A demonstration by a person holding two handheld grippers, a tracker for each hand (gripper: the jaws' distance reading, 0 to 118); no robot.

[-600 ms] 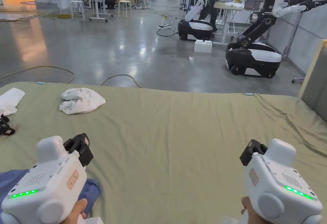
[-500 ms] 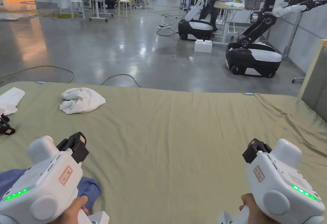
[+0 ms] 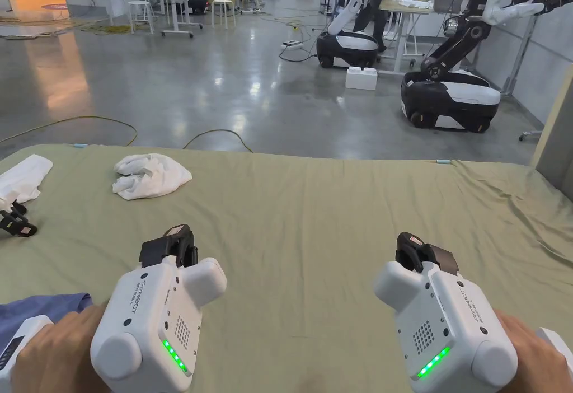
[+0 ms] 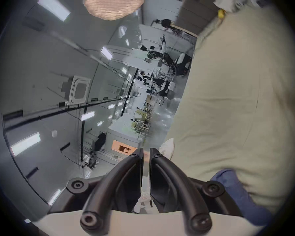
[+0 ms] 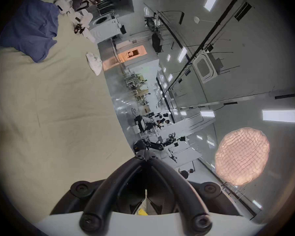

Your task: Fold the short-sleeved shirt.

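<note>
The blue short-sleeved shirt (image 3: 39, 310) lies crumpled at the near left edge of the green bed sheet (image 3: 313, 209); it also shows as the blue shirt (image 4: 237, 193) and the blue shirt (image 5: 29, 30) in the gripper views. My left gripper (image 3: 170, 243) hovers over bare sheet just right of it, rolled on its side. Its jaws (image 4: 145, 152) stand a thin slit apart with nothing between them. My right gripper (image 3: 417, 251) hangs over the sheet farther right, also rolled, its jaws (image 5: 146, 156) touching at the tips and empty.
A bunched white cloth (image 3: 151, 176) lies at the far left of the bed, a second white cloth (image 3: 22, 178) at the left edge beside a black object (image 3: 17, 223). Beyond the bed are a concrete floor with cables and wheeled robots (image 3: 450, 94). A headboard (image 3: 554, 131) stands right.
Both grippers have rolled onto their sides and moved inward toward the middle. The left one has moved right, off the blue shirt. The clothes lie as before.
</note>
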